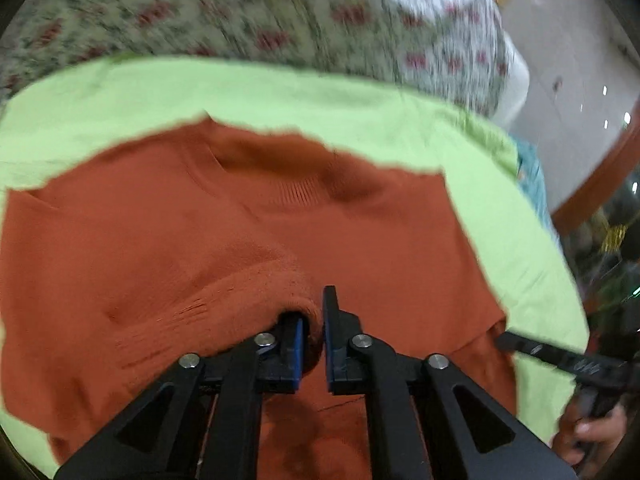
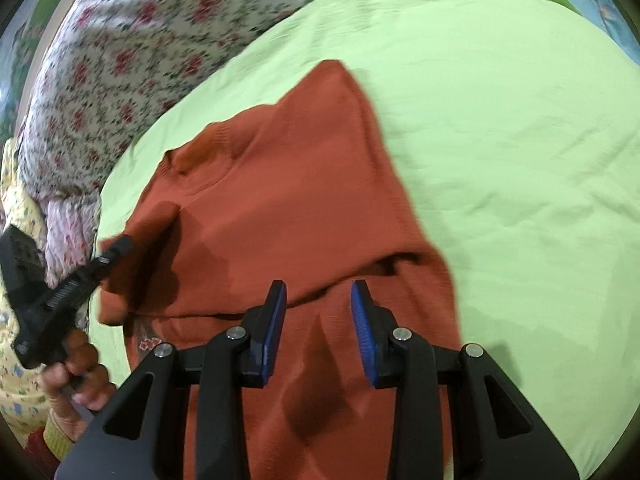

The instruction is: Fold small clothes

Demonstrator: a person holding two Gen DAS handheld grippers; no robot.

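Observation:
A rust-orange knit sweater (image 1: pixel 360 240) lies spread on a lime-green sheet (image 1: pixel 280 96), neckline away from me. In the left wrist view, one sleeve is folded in over the body and its ribbed cuff (image 1: pixel 280 280) sits between the blue pads of my left gripper (image 1: pixel 314 312), which is nearly closed on it. In the right wrist view my right gripper (image 2: pixel 318 286) hovers open over the sweater (image 2: pixel 300 200) near a fold line, with nothing between its pads. The left gripper (image 2: pixel 116 248) shows there at the sweater's left edge, held by a hand (image 2: pixel 80 372).
A floral bedcover (image 1: pixel 200 12) borders the green sheet (image 2: pixel 500 140) on the far side. Blue cloth (image 1: pixel 532 176) and pale floor (image 1: pixel 580 60) lie beyond the bed's right edge. A hand (image 1: pixel 588 436) holds the right gripper at lower right. Yellow patterned fabric (image 2: pixel 16 208) lies at left.

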